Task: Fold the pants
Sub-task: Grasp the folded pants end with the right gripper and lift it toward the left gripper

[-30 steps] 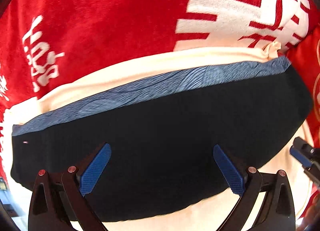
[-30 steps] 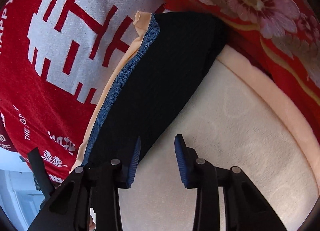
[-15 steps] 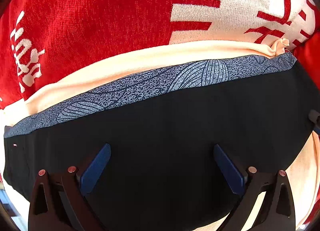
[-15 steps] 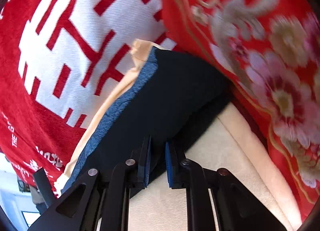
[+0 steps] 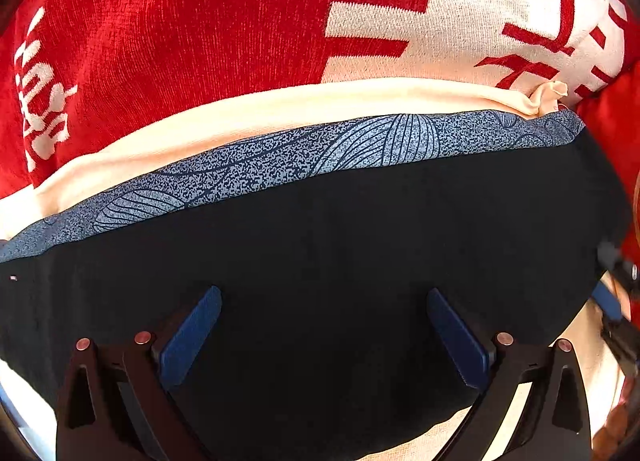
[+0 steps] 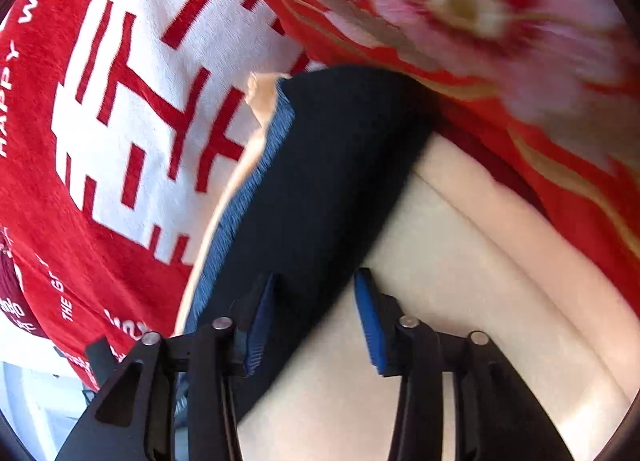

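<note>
- My left gripper (image 5: 324,335): jaws wide, nothing held, poised over the folded pants (image 5: 340,261) on the cream sheet (image 5: 248,117).
- My right gripper (image 6: 314,319): jaws just opening, half apart, straddling the pants' edge, not pinching; a release, I judge.

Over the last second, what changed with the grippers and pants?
The right gripper pinched shut at the edge of the dark pants, and its jaws have just been opening again, with the edge between them unpressed. The left gripper stayed wide open over the pants, which stayed folded on the cream blanket.
</note>
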`<act>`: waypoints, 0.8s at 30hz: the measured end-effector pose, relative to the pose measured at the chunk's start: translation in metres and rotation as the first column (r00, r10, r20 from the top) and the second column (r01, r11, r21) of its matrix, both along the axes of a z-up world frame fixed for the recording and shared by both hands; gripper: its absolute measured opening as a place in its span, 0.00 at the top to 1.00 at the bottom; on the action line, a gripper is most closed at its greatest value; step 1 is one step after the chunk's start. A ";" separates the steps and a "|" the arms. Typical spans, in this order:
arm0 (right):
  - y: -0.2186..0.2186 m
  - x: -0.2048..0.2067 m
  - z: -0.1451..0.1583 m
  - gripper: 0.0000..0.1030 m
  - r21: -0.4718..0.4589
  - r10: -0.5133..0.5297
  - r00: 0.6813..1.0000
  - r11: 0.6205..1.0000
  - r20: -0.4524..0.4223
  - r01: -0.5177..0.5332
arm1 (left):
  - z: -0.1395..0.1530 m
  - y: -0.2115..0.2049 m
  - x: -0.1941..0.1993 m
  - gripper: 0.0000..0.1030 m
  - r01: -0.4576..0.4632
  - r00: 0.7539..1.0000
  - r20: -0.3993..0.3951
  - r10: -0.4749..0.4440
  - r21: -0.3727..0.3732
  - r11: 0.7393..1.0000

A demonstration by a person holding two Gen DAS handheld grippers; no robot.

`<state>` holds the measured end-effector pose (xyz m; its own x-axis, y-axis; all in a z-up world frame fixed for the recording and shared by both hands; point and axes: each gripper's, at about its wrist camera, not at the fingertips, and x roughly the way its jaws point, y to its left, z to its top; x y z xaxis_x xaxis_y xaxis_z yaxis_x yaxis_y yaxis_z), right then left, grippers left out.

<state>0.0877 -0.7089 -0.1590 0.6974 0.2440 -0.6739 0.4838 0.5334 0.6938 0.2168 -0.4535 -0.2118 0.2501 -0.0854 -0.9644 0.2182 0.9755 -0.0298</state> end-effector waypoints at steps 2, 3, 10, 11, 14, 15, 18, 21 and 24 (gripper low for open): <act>0.002 0.010 0.002 0.35 -0.023 -0.019 0.999 1.000 0.027 0.019 | 0.001 -0.002 -0.001 0.00 0.004 1.000 0.004 -0.004 -0.001 1.000; 0.002 0.015 0.002 0.35 -0.026 -0.023 1.000 0.999 0.022 0.023 | 0.002 -0.005 -0.001 0.00 0.007 1.000 0.007 -0.007 -0.002 1.000; 0.002 0.037 0.028 0.86 -0.020 0.068 0.996 0.997 -0.049 -0.069 | 0.017 -0.008 -0.005 0.33 0.009 1.000 -0.017 -0.010 -0.032 0.999; 0.006 0.037 0.036 0.86 -0.042 0.094 0.995 0.995 -0.040 -0.095 | 0.023 -0.007 -0.006 0.38 0.021 1.000 -0.016 -0.022 -0.046 0.999; 0.019 0.037 0.060 0.86 -0.076 0.150 0.989 0.986 0.001 -0.149 | 0.033 -0.009 -0.013 0.38 0.074 0.997 0.023 -0.073 -0.040 0.996; 0.024 0.037 0.067 0.86 -0.085 0.162 0.987 0.983 0.012 -0.161 | 0.030 -0.013 -0.015 0.38 0.091 0.995 0.032 -0.090 -0.017 0.996; 0.041 0.040 0.080 0.86 -0.136 0.203 0.979 0.971 0.018 -0.199 | 0.012 -0.017 -0.021 0.35 0.075 0.996 0.056 -0.072 -0.037 0.997; 0.056 0.045 0.093 0.86 -0.176 0.233 0.972 0.958 0.014 -0.227 | 0.013 -0.026 -0.029 0.35 0.123 0.985 0.122 -0.122 0.003 0.992; 0.072 0.051 0.104 0.86 -0.219 0.266 0.964 0.941 0.002 -0.259 | 0.014 -0.022 -0.024 0.35 0.112 0.989 0.104 -0.106 -0.045 0.993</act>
